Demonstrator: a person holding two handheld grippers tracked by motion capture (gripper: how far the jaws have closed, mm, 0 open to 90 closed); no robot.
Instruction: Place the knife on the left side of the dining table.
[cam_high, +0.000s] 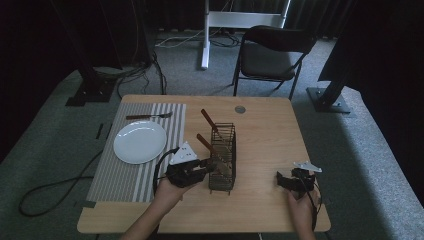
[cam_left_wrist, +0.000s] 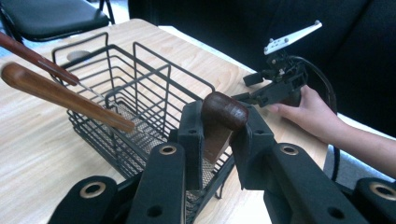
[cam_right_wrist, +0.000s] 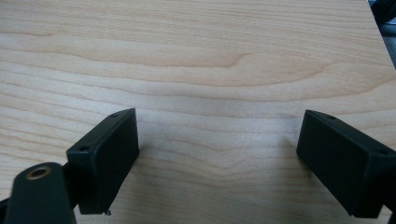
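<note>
Closest to the lens, the left tool (cam_left_wrist: 219, 135) is pinching a dark brown wooden handle (cam_left_wrist: 224, 112) between its jaws, right at the near wall of the black wire caddy (cam_left_wrist: 135, 93). What's on the other end of that handle is hidden, so can't tell which utensil it is. From the high view, the left tool (cam_high: 202, 166) is sitting just beside the caddy (cam_high: 223, 160), which is standing upright around the middle of the wooden surface (cam_high: 265, 135).

Two more wooden-handled utensils (cam_high: 209, 122) are leaning out of the caddy, tilting toward the far left. In the left tool's view they're showing up as two brown handles (cam_left_wrist: 60, 93) slanting across the basket.

Over on the left side, a striped placemat (cam_high: 125, 170) is carrying a white plate (cam_high: 140, 141), with a fork (cam_high: 148, 116) lying just beyond the plate.

Right tool (cam_high: 286, 181) is resting on the surface well apart from the caddy, a hand (cam_high: 301, 207) gripping it. Its own view is showing the jaws spread wide with nothing between them (cam_right_wrist: 217, 154), just bare wood grain.

Back past the surface, a dark folding chair (cam_high: 272, 52) is sitting on the grey carpet.
</note>
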